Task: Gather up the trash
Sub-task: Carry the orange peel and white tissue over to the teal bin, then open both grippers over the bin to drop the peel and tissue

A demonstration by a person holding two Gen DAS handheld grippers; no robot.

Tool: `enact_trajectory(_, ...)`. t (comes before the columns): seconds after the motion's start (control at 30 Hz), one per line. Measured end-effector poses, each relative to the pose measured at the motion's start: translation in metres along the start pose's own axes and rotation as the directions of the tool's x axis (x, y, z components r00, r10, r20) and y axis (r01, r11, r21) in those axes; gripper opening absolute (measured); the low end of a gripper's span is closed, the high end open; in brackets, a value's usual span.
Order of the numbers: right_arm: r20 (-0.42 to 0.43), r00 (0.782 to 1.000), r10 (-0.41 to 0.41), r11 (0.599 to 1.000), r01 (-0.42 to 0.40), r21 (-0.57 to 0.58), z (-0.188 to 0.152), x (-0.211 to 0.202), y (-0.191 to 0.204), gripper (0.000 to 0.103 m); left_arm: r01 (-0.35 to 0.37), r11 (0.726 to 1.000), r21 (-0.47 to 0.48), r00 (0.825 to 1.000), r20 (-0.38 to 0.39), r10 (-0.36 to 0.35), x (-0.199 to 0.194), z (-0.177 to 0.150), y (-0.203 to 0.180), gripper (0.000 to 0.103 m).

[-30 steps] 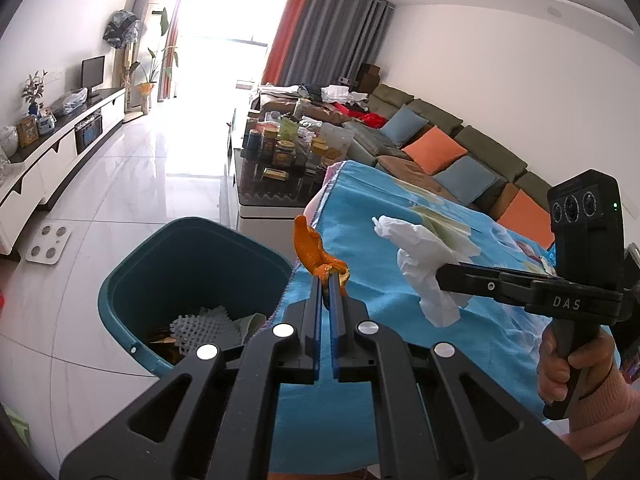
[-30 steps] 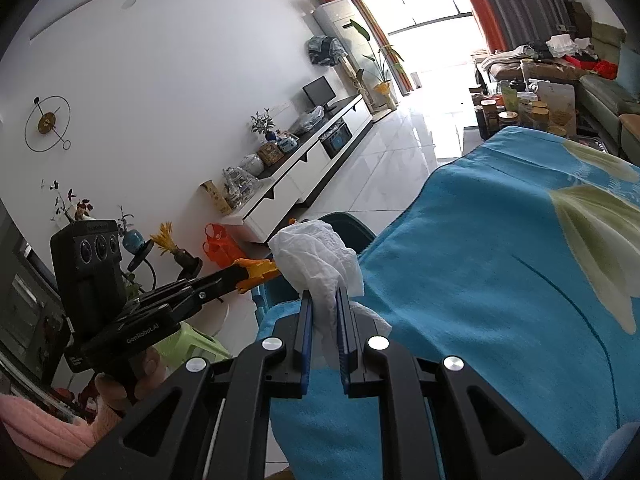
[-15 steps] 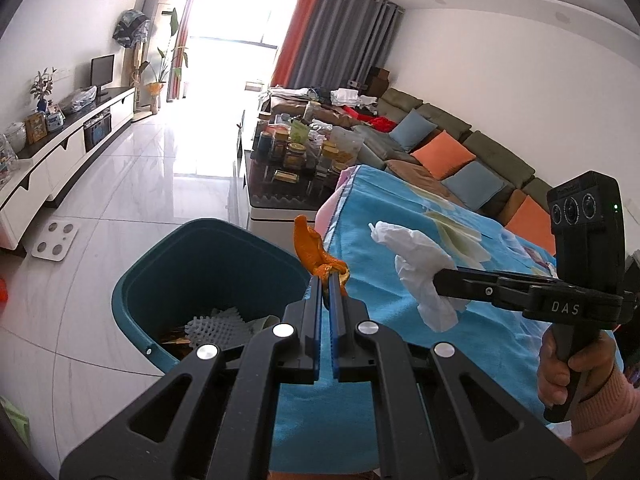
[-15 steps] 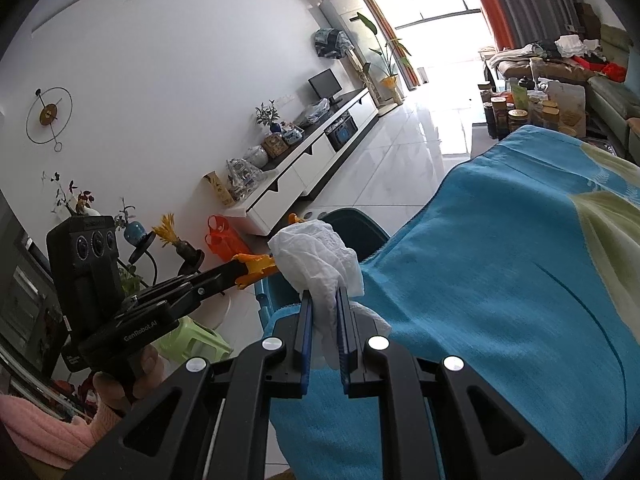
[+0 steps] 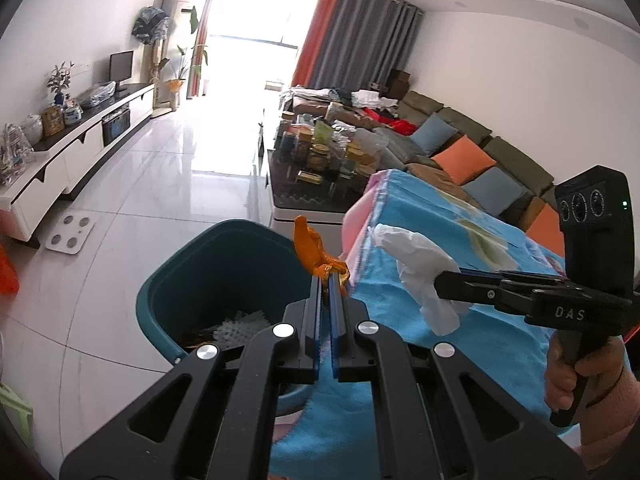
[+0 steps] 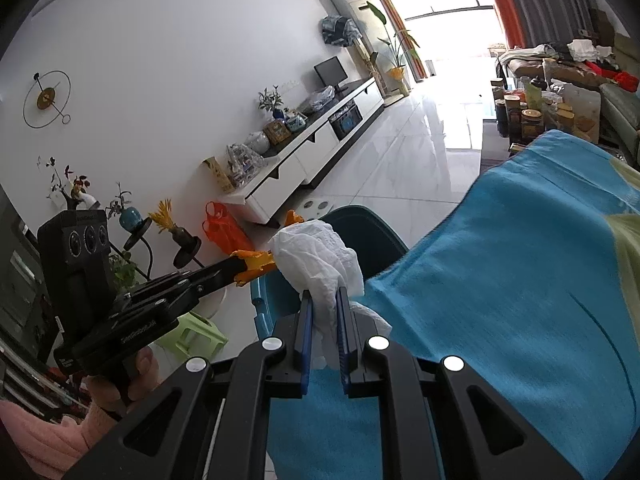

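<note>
My left gripper [image 5: 326, 280] is shut on a curled orange peel [image 5: 310, 246], held over the right rim of a teal trash bin [image 5: 192, 280]. The bin holds white foam netting [image 5: 240, 326] and other scraps. To the right, my right gripper [image 5: 440, 280] is shut on a crumpled white tissue [image 5: 420, 276] above the blue tablecloth [image 5: 460, 344]. In the right wrist view the right gripper [image 6: 324, 294] pinches the tissue [image 6: 320, 256] near the table's corner, with the bin [image 6: 372, 232] just beyond. The left gripper [image 6: 240, 266] carries the peel [image 6: 256, 266] beside it.
A dark coffee table [image 5: 312, 196] crowded with jars stands beyond the bin. A long sofa [image 5: 480, 152] with cushions runs along the right wall, a white TV cabinet [image 5: 72, 156] along the left. A white scale [image 5: 70, 230] lies on the tiled floor. A green stool [image 6: 192, 334] stands by the bin.
Both grippers have drifted toward the bin, each still holding its piece. The bin now sits closer under the peel, and the tissue has come nearer the table's edge.
</note>
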State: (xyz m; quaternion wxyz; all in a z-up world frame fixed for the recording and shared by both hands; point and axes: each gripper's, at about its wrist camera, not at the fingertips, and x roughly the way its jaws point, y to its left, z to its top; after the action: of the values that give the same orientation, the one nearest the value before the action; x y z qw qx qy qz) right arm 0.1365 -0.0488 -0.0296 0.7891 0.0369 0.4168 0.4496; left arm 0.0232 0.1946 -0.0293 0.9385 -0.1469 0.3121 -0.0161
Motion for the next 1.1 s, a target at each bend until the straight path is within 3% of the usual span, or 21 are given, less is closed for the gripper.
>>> enact_trajectory(1.1,-0.113,0.993,-0.028,0.999,0.031,0.026,0.028,0.082,0.016,0.016,-0.092,0.993,-0.08,0.991,-0.101,0.083,0.071,-0.007,0.034,0.004)
